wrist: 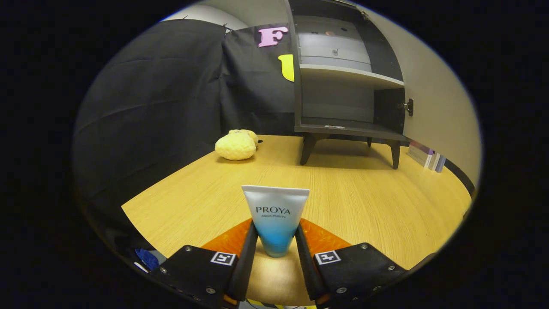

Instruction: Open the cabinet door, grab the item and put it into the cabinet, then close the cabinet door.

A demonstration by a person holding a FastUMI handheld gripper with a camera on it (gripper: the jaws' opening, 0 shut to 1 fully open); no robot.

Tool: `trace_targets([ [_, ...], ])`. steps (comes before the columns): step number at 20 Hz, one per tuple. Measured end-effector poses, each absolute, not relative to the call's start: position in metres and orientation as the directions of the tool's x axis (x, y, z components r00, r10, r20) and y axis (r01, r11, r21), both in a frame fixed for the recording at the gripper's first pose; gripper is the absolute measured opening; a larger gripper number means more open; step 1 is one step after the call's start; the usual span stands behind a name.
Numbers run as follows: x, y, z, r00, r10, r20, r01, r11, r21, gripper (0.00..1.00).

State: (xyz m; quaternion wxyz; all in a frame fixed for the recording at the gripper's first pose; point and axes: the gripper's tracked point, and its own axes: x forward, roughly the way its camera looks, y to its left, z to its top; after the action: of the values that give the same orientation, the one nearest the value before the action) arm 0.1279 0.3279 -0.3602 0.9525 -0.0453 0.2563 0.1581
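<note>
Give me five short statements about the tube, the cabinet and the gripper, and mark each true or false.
1. The gripper has both fingers pressed on the tube. True.
2. The cabinet has its door shut. False: the door is swung open and the shelves show.
3. The tube lies flat on the table. False: it stands upright between the fingers, wide end up.
4. A yellow lumpy object sits on the table beyond the tube, beside the cabinet. True.
5. The tube is already on the cabinet's lower shelf. False: it is well short of the cabinet, in the gripper.
</note>
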Motion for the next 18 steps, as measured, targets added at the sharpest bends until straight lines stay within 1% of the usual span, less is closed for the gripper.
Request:
trace_targets([
  [3,0.127,0.33,-0.354,0.813,0.292,-0.503,-0.339,0.941,-0.001,0.5],
  [9,0.138,0.323,-0.326,0.82,0.287,-0.495,-0.34,0.94,-0.018,0.5],
  [13,0.152,0.312,-0.295,0.832,0.281,-0.479,-0.33,0.944,-0.02,0.5],
  [18,0.175,0.3,-0.251,0.853,0.294,-0.431,-0.332,0.943,-0.012,0.5],
])
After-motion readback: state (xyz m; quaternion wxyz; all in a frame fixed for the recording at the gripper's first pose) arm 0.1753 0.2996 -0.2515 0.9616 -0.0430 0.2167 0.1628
